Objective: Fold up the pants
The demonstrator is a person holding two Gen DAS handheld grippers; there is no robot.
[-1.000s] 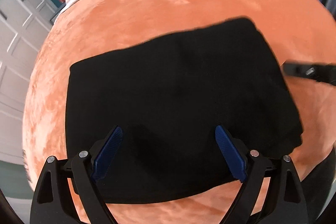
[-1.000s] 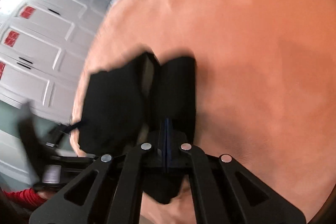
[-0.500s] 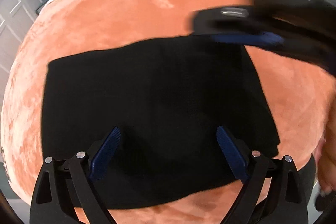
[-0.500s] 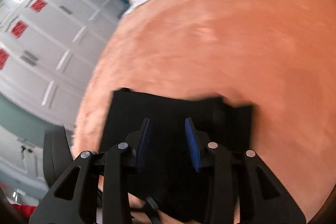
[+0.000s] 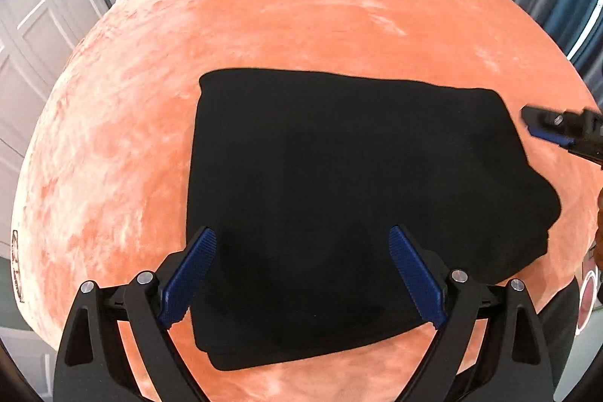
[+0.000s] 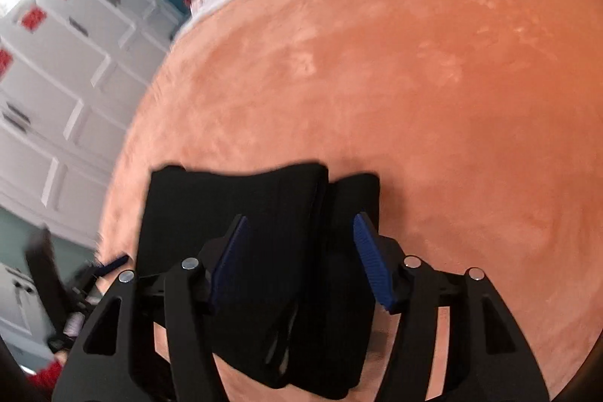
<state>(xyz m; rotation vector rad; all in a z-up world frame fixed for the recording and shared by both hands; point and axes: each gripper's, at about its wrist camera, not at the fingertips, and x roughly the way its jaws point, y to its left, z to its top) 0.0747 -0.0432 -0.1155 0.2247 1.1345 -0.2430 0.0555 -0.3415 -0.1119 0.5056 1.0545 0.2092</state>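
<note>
Right tool (image 6: 301, 251) has let go since a second ago, its jaws opening over the folded black pants (image 5: 358, 198), which now lie flat at 6 o'clock on the orange bed (image 5: 301, 25). Left tool (image 5: 301, 274) hangs spread above, pinching nothing; looks done.

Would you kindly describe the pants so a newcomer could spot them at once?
Find the wide orange plush blanket covering the bed. Near its front edge lie the pants, folded into a flat rectangle. They are the only black item on it.
</note>
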